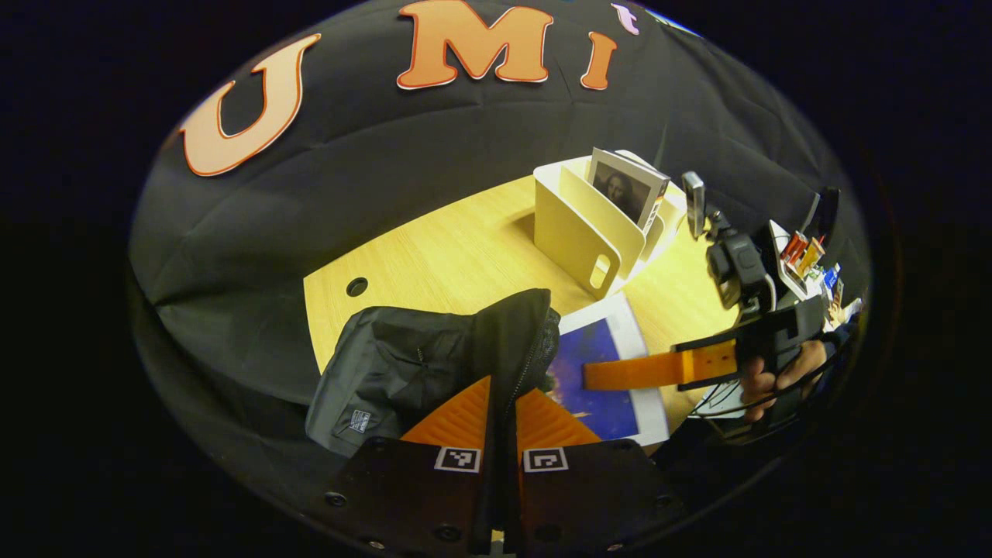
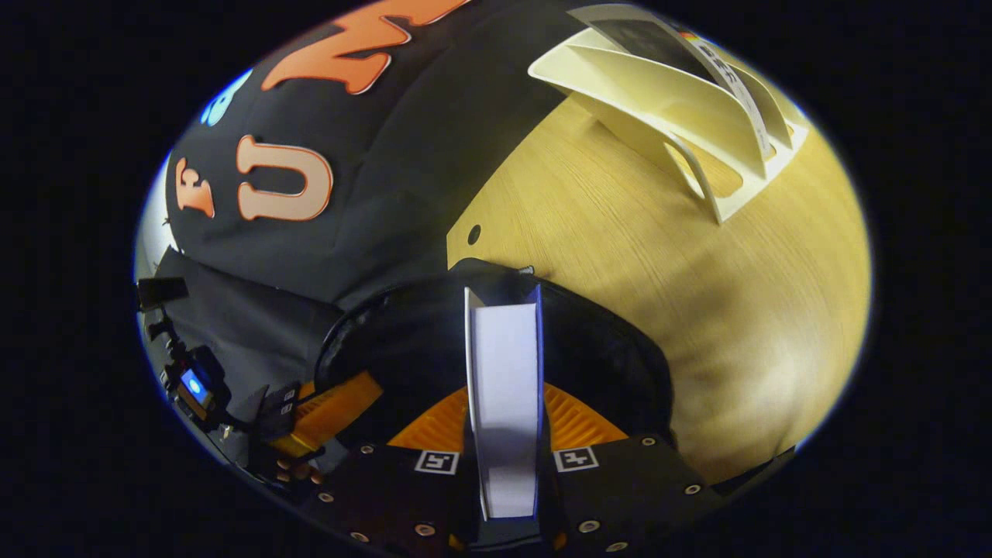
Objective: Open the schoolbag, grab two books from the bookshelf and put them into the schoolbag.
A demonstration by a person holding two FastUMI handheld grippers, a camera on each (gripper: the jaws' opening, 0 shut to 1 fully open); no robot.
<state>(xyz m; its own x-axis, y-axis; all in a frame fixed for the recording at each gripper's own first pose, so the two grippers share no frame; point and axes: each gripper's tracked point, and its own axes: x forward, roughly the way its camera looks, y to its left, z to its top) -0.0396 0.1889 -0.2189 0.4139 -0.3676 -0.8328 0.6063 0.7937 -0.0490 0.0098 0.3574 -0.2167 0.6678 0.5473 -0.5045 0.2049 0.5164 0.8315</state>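
On the wooden worktop point(image 1: 457, 256), black schoolbag point(image 1: 403, 364) with its edge clamped by left gripper point(image 1: 502, 403), right gripper point(image 2: 505, 418) grasping a blue-covered book point(image 2: 504, 372) over the bag opening, cream bookshelf point(image 1: 581, 225) behind holding another book point(image 1: 624, 190).

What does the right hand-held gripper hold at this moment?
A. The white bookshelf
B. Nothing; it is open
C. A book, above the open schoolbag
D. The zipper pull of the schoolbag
C: in the right gripper view the right hand-held gripper is shut on a book, edge-on, over the open schoolbag.
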